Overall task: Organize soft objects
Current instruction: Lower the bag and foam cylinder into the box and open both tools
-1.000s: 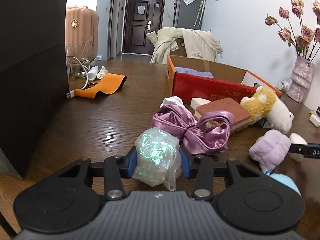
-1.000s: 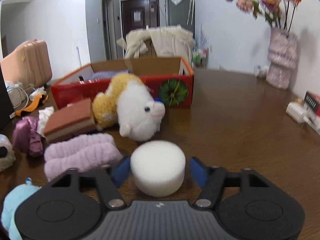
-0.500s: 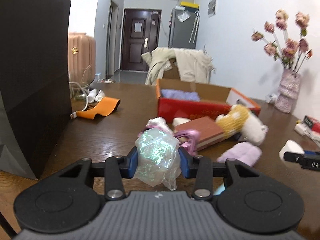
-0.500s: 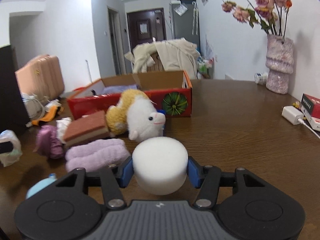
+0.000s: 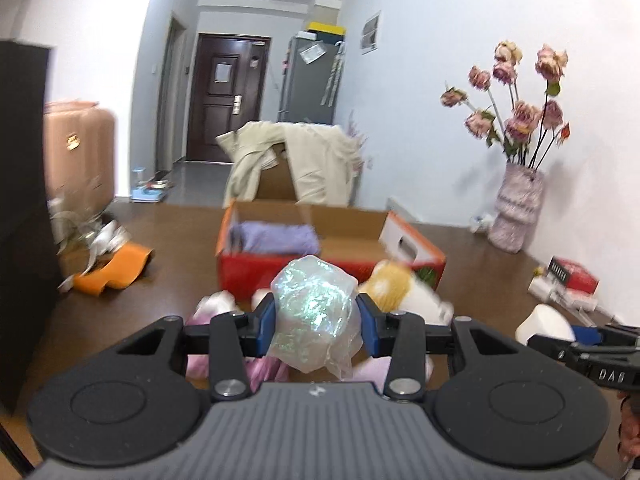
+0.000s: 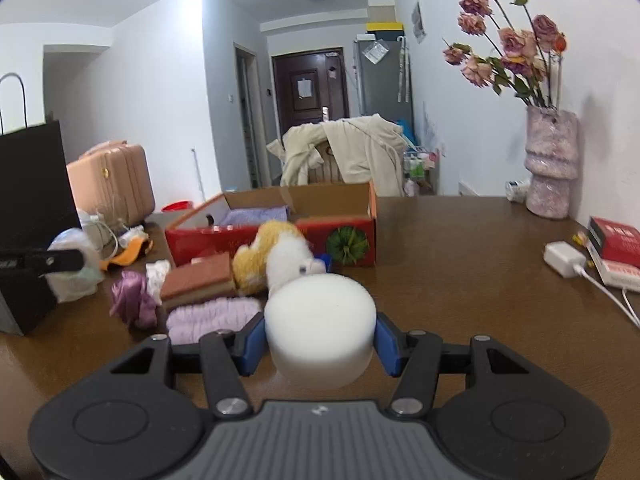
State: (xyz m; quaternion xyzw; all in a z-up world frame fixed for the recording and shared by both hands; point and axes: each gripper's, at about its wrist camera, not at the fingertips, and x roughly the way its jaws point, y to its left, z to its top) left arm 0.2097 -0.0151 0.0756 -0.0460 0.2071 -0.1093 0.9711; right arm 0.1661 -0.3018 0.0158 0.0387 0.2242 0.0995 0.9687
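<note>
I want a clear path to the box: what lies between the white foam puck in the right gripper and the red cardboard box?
In the right wrist view, a yellow-and-white plush toy lies between the white foam puck and the red cardboard box.

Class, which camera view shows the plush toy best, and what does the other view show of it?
The right wrist view: the plush toy lies nearly whole before the red box. In the left wrist view it is blurred and partly hidden behind the gripper.
</note>
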